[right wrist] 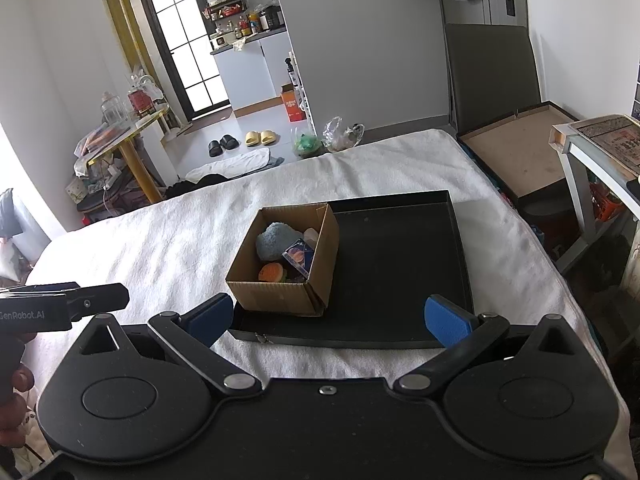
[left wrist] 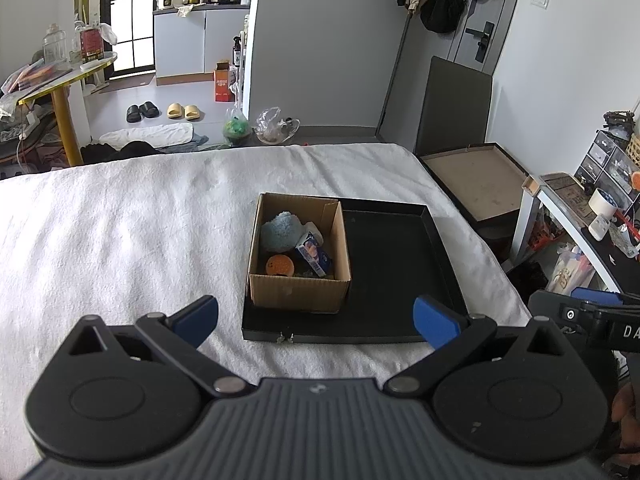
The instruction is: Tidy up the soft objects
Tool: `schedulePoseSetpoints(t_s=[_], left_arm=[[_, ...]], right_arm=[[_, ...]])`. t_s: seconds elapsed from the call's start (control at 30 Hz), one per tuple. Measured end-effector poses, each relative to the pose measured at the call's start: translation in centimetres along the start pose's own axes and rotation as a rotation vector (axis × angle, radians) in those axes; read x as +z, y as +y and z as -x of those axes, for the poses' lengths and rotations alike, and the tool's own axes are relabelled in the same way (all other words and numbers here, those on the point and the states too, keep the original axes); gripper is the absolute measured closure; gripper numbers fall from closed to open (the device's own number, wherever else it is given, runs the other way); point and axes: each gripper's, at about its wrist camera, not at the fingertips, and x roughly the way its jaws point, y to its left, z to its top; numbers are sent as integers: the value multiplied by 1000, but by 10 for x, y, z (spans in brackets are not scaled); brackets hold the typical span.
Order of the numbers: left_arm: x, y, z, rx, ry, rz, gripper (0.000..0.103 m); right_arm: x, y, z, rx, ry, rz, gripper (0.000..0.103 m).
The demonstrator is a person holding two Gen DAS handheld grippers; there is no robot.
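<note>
Left wrist view: left gripper (left wrist: 316, 322) spread wide, nothing between the blue pads (left wrist: 434, 322), hovering over the near edge of the black tray (left wrist: 400, 280). Tray sits on a bed covered with a white towel (left wrist: 120, 240). Cardboard box (left wrist: 298, 256) stands in the tray's left part, touching its left wall; rest of the tray floor bare. Inside the box: light blue fluffy cloth (left wrist: 280, 232) at the back, orange round soft toy (left wrist: 280, 266) at front left, small blue printed carton (left wrist: 314, 256) tilted at the right, something white (left wrist: 314, 228) behind it, can't tell what.

Right wrist view: right gripper (right wrist: 328, 320) also wide apart, empty, just short of the tray's near edge, box ahead and slightly left. Left gripper's body visible at the left edge. Black and yellow slippers (right wrist: 240, 140) on the floor beyond the bed.
</note>
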Motion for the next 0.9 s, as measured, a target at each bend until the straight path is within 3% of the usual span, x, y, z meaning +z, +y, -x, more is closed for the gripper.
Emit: schedulePoseSetpoints(t_s=[0.9], left_arm=[[0,0,-5,-2,17,-1,0]], right_arm=[[-4,2,-1,1,6,-2,0]])
